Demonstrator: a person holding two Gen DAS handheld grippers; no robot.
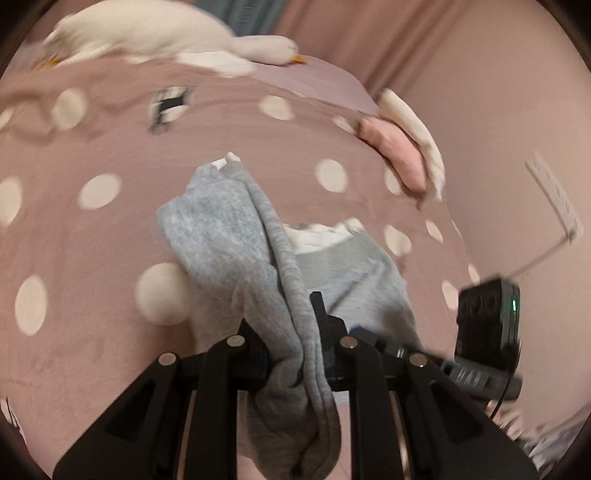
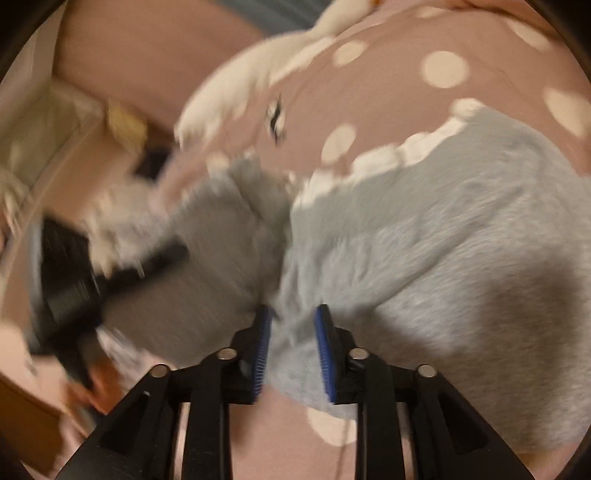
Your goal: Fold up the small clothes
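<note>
A bed (image 1: 92, 236) spread with a pink, white-dotted cover carries a grey garment (image 2: 424, 258) with white trim. Left gripper (image 1: 291, 354) clamped on a raised fold of it; right gripper (image 2: 291, 354) with pads apart, cloth between them. Plush duck (image 1: 155, 37) along the bed's far edge.

One grey knit garment (image 1: 236, 236) with a white frilled edge lies on one pink bedspread (image 1: 92, 236) patterned with pale dots, and two black grippers show, the left gripper (image 1: 291, 354) and the right gripper (image 2: 291, 350). Along the bedspread's far edge lies one white plush duck (image 1: 155, 33). At its right edge sits one pink-and-white soft item (image 1: 402, 155), and one small black-and-white object (image 1: 170, 103), too blurred to identify, lies near the far edge.
</note>
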